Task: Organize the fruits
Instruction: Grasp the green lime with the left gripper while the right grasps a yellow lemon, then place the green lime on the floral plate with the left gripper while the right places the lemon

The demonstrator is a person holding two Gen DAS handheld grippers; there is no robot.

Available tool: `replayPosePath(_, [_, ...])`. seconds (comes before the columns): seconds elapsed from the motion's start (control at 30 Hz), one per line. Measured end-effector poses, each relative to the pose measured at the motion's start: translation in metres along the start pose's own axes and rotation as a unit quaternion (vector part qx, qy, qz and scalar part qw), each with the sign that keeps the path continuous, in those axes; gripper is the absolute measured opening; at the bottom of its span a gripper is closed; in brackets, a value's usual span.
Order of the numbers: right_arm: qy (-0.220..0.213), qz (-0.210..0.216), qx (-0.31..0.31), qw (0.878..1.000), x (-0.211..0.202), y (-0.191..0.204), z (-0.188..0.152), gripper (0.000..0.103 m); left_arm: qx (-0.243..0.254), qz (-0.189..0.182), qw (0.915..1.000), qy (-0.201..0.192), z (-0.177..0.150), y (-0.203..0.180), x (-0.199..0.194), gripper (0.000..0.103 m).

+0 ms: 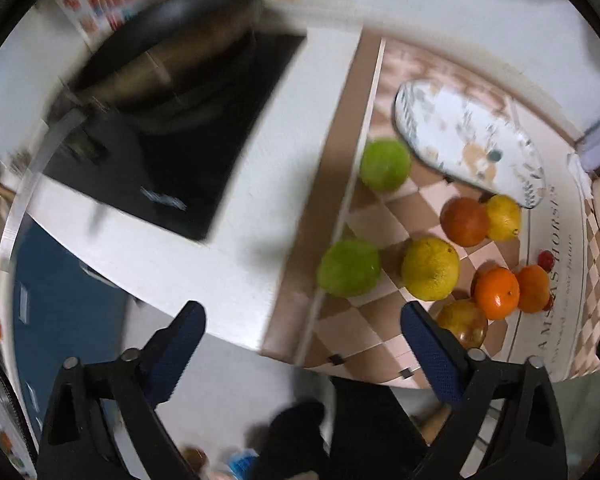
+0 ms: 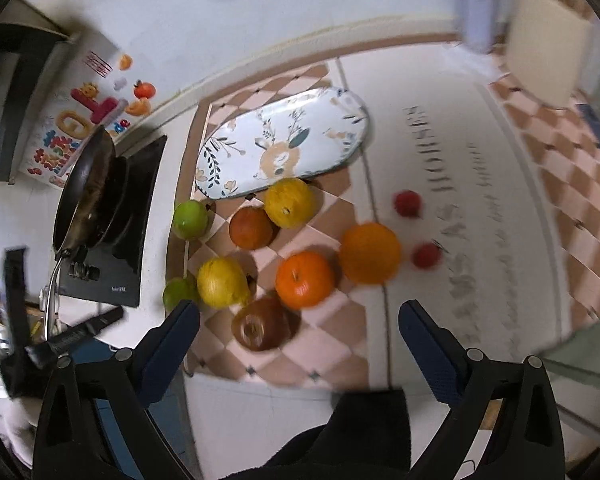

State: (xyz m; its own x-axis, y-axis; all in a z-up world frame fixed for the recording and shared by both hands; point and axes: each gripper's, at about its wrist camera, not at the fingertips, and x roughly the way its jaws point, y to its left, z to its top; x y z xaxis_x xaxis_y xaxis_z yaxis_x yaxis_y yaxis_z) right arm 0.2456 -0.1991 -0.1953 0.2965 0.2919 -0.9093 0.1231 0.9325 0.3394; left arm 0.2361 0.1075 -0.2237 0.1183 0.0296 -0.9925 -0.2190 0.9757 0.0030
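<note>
Both grippers, left gripper (image 1: 302,320) and right gripper (image 2: 298,318), we hold spread wide, grasping nothing. Mid-frame we count two green fruits (image 2: 190,219), two yellow fruits (image 2: 290,202), two oranges (image 2: 305,279), two small red fruits (image 2: 408,203). One floral tray (image 2: 284,144) sits above.

fruits (image 2: 284,248) scattered on a mat (image 2: 412,168), an oval tray (image 2: 332,120) just behind them, a hob (image 2: 140,208) with a pan (image 2: 88,192) to the left
</note>
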Motion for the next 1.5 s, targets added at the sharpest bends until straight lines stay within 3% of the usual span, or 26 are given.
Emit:
replayPosePath(0.1, [0.027,0.004,0.007,1.0,0.042,-0.001,0.038,0.096,-0.035,-0.032,0.9973,0.056,0.013,0.001,0.036,0.085])
replayPosePath(0.3, [0.103,0.026,0.02,0.994,0.125,-0.002,0.088,0.089,-0.083,-0.062,0.9885,0.11,0.028,-0.003,0.078,0.084])
replayPosePath(0.47, [0.142,0.035,0.028,0.989,0.16,0.001,0.095,0.083,-0.104,-0.071,0.9832,0.133,0.032,-0.01,0.097,0.084])
replayPosePath(0.6, [0.161,0.047,0.037,0.985,0.176,0.002,0.097,0.076,-0.101,-0.072,0.9815,0.146,0.029,-0.015,0.104,0.068])
replayPosePath(0.7, [0.17,0.051,0.051,0.983,0.186,-0.001,0.095,0.073,-0.085,-0.054,0.9846,0.143,0.025,-0.018,0.104,0.059])
replayPosePath(0.83, [0.169,0.055,0.062,0.982,0.194,-0.001,0.096,0.063,-0.073,-0.05,0.9862,0.139,0.022,-0.027,0.104,0.059])
replayPosePath(1.03, [0.166,0.05,0.057,0.983,0.186,-0.005,0.09,0.063,-0.063,-0.051,0.9879,0.132,0.024,-0.04,0.103,0.058])
replayPosePath(1.1, [0.159,0.054,0.05,0.985,0.173,-0.003,0.089,0.063,-0.06,-0.06,0.9889,0.122,0.026,-0.043,0.086,0.058])
replayPosePath(1.33, [0.102,0.081,0.032,0.991,0.121,0.008,0.122,0.063,-0.023,-0.115,0.992,0.047,0.089,-0.086,0.004,0.058])
replayPosePath(1.5, [0.089,0.042,-0.007,0.995,0.136,0.021,0.177,0.063,0.021,-0.125,0.9917,0.025,0.158,-0.125,0.015,0.059])
